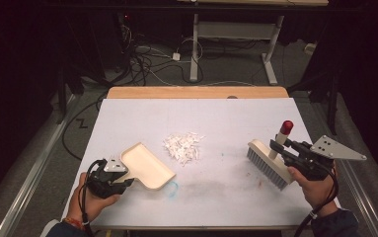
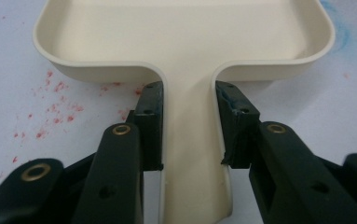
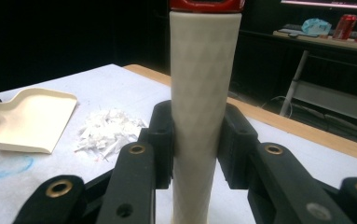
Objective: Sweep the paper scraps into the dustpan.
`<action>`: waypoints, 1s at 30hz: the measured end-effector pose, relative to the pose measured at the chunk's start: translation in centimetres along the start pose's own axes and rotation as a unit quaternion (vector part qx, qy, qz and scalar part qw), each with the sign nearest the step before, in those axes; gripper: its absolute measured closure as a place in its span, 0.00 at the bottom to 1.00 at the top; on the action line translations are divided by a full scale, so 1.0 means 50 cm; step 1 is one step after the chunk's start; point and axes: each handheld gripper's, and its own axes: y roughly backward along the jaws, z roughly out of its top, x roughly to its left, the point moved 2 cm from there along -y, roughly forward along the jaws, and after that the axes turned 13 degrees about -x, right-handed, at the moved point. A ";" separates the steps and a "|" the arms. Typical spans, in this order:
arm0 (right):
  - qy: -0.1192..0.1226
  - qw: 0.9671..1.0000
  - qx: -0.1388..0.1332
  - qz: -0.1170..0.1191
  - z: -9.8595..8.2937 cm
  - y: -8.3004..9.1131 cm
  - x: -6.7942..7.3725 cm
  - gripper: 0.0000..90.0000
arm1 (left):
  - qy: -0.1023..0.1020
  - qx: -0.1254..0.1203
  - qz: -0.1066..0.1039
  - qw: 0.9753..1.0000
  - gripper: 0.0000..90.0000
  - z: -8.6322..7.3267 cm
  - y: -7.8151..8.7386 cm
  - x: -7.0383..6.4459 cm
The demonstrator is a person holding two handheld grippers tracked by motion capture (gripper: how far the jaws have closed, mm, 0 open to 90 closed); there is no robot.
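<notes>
High view first: we are holding our left gripper [image 1: 108, 174] at the near left of the white table [image 1: 226, 118], and its jaws are clamping the flat handle of a cream dustpan [image 1: 147, 165]. We are resting the pan on the tabletop with its open mouth facing the far left edge, just beside a pile of white paper scraps [image 1: 182, 146] lying near the middle of the table. Our right gripper [image 1: 287, 149] is sitting at the near right, gripping a cream brush [image 1: 270, 163] by its handle; the bristles are pointing down at the table and the red cap [image 1: 286, 126] is sticking up and away from us.

Left gripper view is showing us the dustpan [image 2: 185, 42] handle running straight between the two black jaws, both pads pressing its sides. Red specks are dotting the table [image 2: 36, 107] to the left.

Right gripper view is showing us the brush [image 3: 202, 93] handle standing upright, squeezed between both jaws. Beyond it we are seeing the scraps [image 3: 108, 130] and the dustpan [image 3: 27, 119] farther left, well apart from the brush.
</notes>
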 end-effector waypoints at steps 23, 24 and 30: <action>0.035 0.999 0.005 0.000 0.008 -0.277 0.014 0.78 | 0.009 0.009 -0.008 1.000 0.71 0.005 -0.002 0.005; 0.040 0.999 0.005 -0.005 0.008 -0.303 0.020 0.78 | 0.007 0.010 -0.007 1.000 0.71 0.005 -0.002 0.005; 0.040 0.999 0.012 -0.020 -0.014 -0.371 0.033 0.78 | 0.002 0.011 -0.010 1.000 0.71 0.008 -0.006 0.003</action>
